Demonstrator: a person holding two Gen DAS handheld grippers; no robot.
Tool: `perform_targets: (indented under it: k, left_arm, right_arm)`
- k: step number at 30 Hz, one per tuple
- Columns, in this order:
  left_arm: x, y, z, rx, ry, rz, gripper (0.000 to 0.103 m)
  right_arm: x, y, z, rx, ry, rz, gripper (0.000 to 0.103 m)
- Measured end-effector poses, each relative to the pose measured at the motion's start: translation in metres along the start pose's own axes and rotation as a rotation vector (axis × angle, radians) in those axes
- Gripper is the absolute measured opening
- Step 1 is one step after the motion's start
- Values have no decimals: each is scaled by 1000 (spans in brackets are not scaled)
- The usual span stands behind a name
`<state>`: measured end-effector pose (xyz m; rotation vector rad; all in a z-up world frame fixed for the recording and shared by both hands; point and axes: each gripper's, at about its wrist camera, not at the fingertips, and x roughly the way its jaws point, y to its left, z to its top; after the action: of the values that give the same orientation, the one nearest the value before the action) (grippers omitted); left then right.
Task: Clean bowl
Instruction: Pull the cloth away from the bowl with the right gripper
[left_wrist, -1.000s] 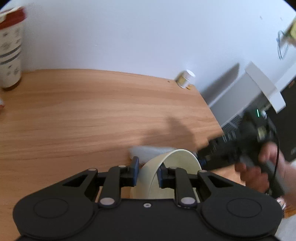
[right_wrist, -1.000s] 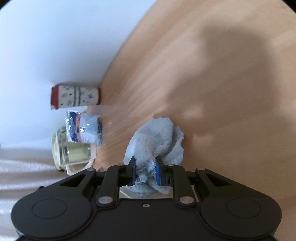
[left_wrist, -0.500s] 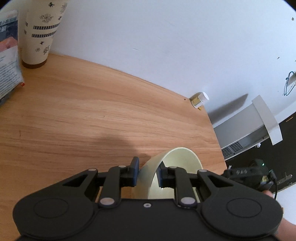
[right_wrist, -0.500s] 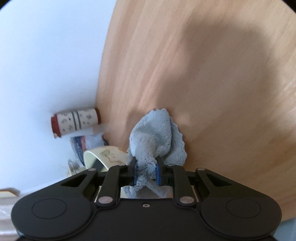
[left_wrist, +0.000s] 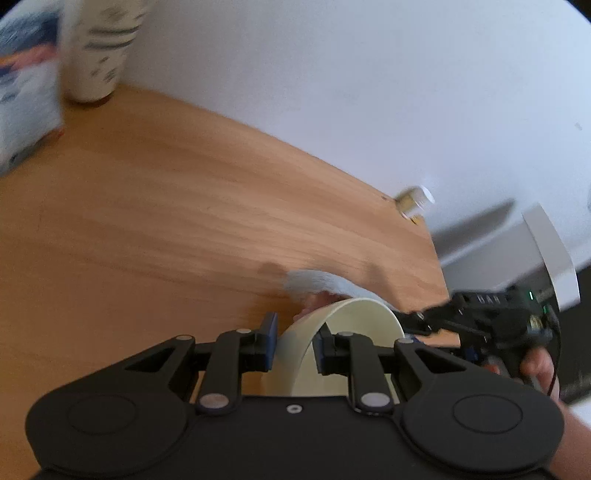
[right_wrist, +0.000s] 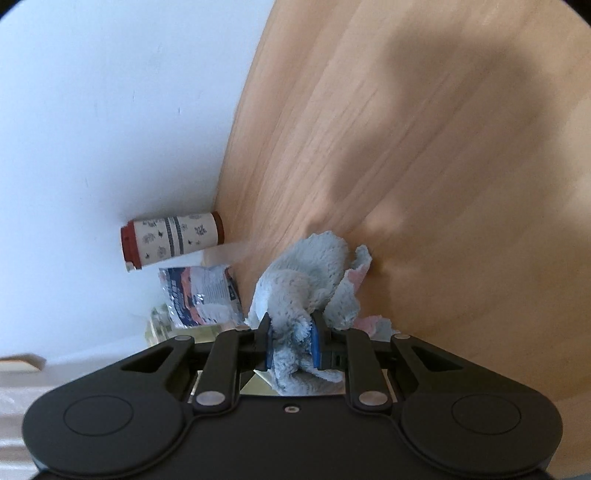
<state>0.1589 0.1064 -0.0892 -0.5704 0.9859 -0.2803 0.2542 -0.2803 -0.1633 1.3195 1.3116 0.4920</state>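
Observation:
My left gripper is shut on the rim of a pale cream bowl and holds it tilted above the wooden table. My right gripper is shut on a light blue cloth with a pink underside. In the left wrist view the cloth shows just beyond the bowl's far rim, and the right gripper's black body with the holding hand is at the right. The bowl does not show in the right wrist view.
A patterned paper cup and a blue-white packet stand at the table's far left by the white wall. A small jar sits at the far right corner. In the right wrist view the cup and packet show too.
The right gripper with the cloth has come back toward the bowl; the cloth now shows at the bowl's far rim. Both views have swung, and the left view is blurred by motion.

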Motion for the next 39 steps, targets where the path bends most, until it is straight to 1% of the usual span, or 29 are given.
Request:
perform_targets:
  k: [3,7,9,14,17,21,25,28,30,31,32,33,35,37,38,39]
  left_arm:
    - [2,4,-4,-37,-14,26,18]
    - [6,16,-6,-111,-19,57,18]
    - [7,20,-7,-124,-23,70,18]
    - [9,28,-7,-164,-31,73,19]
    - [10,32,-7,-181,-30,72,19]
    - [9,33,-5,-172,-8,80,18]
    - [10,35,-1,-169,38,93,18]
    - [9,32,5,-96,64,109,19]
    - [8,27,10,-37,75,123,22]
    - [8,23,12,6,79,137,34]
    - [7,16,15,67,79,157,43]
    - [7,11,16,112,78,168,44]
    - [8,-5,19,252,84,188,48]
    - [11,-19,19,362,93,227,53]
    - [14,-27,19,430,91,239,55]
    - [15,-31,19,471,91,242,58]
  right_arm:
    - [0,-5,-2,5,15,-6,22]
    - [-5,-13,-4,22,40,-24,22]
    - [-7,-16,-8,28,51,-27,22]
    - [-8,-21,-17,29,91,-41,22]
    - [-7,-23,-21,29,97,-41,22]
    - [-7,-24,-23,19,98,-38,22]
    - [-11,-20,-23,-6,90,-26,22]
    - [-19,-18,-22,-37,81,-27,22]
    - [-23,-10,-21,-93,70,-58,22]
    - [-25,-5,-21,-128,65,-78,22]
    - [-26,-1,-21,-159,61,-98,22]
    - [-26,3,-21,-181,58,-116,22]
    - [-27,16,-20,-267,35,-197,24]
    - [-27,24,-21,-349,7,-268,26]
    - [-26,30,-22,-410,-16,-314,30]
    - [-24,34,-23,-454,-29,-344,35]
